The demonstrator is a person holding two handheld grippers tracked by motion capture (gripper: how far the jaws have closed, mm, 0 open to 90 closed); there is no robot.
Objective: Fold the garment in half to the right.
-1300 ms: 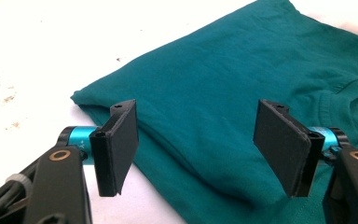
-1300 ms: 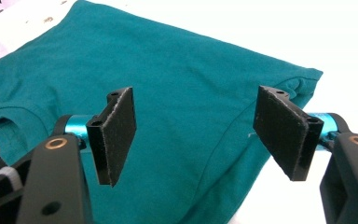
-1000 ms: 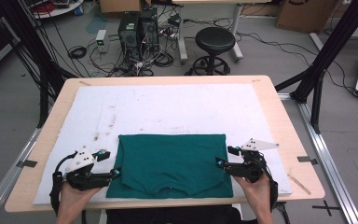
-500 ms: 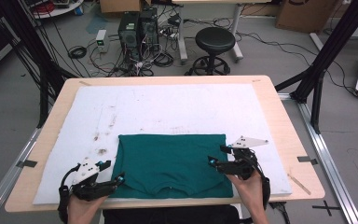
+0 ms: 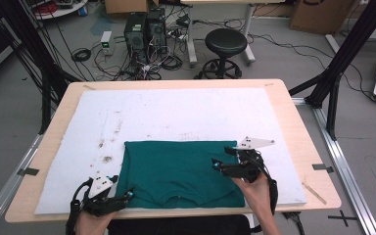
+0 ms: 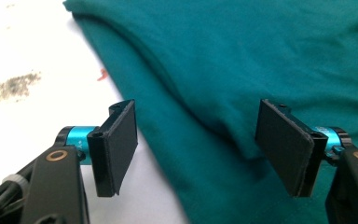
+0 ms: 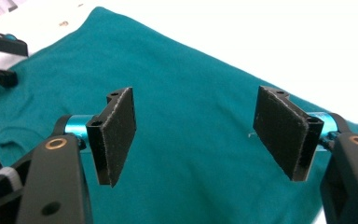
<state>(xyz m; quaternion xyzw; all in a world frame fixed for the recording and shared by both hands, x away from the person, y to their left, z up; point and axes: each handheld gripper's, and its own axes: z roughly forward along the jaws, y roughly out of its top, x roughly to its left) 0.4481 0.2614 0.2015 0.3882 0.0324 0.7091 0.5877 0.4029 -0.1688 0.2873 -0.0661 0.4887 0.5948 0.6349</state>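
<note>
Both tongs shifted over folded green shirt [image 5: 176, 171].

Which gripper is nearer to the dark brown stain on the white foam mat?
Left. The left gripper sits at the green shirt's near-left corner, just below the stain; the right gripper is across the shirt.

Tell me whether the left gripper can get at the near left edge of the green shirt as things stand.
Probably yes. The left gripper has its jaws open, and the folded edge of the green shirt lies right between them on the white mat, with nothing in the way.
</note>
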